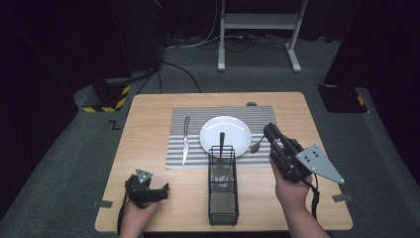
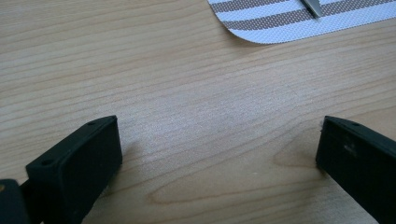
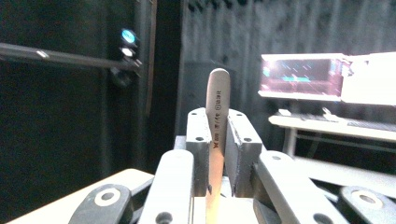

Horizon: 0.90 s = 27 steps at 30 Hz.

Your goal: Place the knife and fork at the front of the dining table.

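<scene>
My right gripper [image 1: 270, 133] is lifted above the table's right side, to the right of the white plate [image 1: 237, 126]. It is shut on a metal spoon [image 1: 256, 147], whose bowl hangs over the striped placemat [image 1: 195, 115] by the plate's rim. In the right gripper view the jaws [image 3: 217, 128] press on the spoon's handle [image 3: 218, 93], which sticks up past them. My left gripper [image 1: 162, 192] rests at the near left of the table, open, with bare wood between its fingers [image 2: 217, 144].
A knife [image 1: 185, 141] lies on the placemat left of the plate. A black wire basket [image 1: 223, 191] stands at the near middle, with a utensil handle [image 1: 222, 140] rising from its far end. The placemat's corner [image 2: 280, 23] lies ahead of the left gripper.
</scene>
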Tool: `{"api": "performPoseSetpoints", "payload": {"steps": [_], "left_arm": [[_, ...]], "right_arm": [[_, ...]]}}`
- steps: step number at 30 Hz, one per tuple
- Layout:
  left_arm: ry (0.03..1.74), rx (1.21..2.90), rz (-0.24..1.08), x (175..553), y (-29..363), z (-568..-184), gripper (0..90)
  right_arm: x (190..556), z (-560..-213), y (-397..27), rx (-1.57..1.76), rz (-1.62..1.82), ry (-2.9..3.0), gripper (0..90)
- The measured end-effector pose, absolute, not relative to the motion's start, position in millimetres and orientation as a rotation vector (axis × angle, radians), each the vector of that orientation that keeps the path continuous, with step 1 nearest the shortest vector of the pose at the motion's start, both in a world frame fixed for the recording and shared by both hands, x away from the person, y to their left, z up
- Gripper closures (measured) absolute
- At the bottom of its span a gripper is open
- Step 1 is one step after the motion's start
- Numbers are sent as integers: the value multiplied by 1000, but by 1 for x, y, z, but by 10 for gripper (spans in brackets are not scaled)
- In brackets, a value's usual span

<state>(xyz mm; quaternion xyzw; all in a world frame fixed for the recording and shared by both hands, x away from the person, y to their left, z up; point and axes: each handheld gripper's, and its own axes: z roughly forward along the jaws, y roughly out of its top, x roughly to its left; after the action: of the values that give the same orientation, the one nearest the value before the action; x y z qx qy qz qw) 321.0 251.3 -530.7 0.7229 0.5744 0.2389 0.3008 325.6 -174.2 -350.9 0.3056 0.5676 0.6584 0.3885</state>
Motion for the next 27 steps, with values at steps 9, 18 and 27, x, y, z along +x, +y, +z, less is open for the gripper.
{"api": "performPoseSetpoints", "payload": {"steps": [9, 18, 27], "left_arm": [[1525, 1916, 634, 321, 251, -531, 4], [1524, 1917, 634, 321, 251, -531, 4], [1524, 1917, 633, 321, 251, -531, 4]], "right_arm": [[357, -404, -198, 931, 1532, 1499, 812], [391, -435, -192, 1062, 1461, 1549, 812], [422, -445, -183, 1172, 1392, 1587, 811]]}}
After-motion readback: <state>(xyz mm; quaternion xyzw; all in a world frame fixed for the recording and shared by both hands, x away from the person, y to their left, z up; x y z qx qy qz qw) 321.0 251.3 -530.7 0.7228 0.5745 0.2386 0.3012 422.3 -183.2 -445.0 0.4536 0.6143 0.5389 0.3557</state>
